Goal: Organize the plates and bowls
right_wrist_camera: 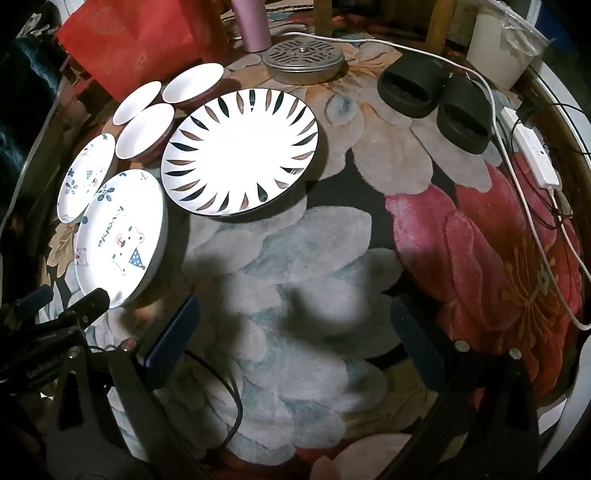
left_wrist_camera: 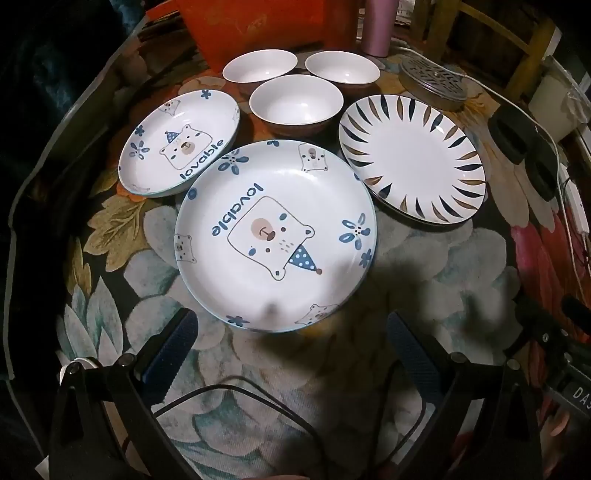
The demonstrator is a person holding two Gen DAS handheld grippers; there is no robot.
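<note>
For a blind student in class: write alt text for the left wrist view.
Three plates and three white bowls sit spread on a floral cloth. The left tool, open and empty, hangs above the nearest bear-print plate.

pink metal tumbler [left_wrist_camera: 378,27]: top cut off by the upper edge in both views.
red paper bag [right_wrist_camera: 129,44]: upper part runs out of the picture.
far-left white bowl with brown outside [right_wrist_camera: 136,96]: partly hidden behind the nearer bowl in the right wrist view.
large bear-print "lovable" plate [left_wrist_camera: 275,236]: near rim smeared by a blur patch.
white cable [right_wrist_camera: 532,229]: far end lost at the right edge.
</note>
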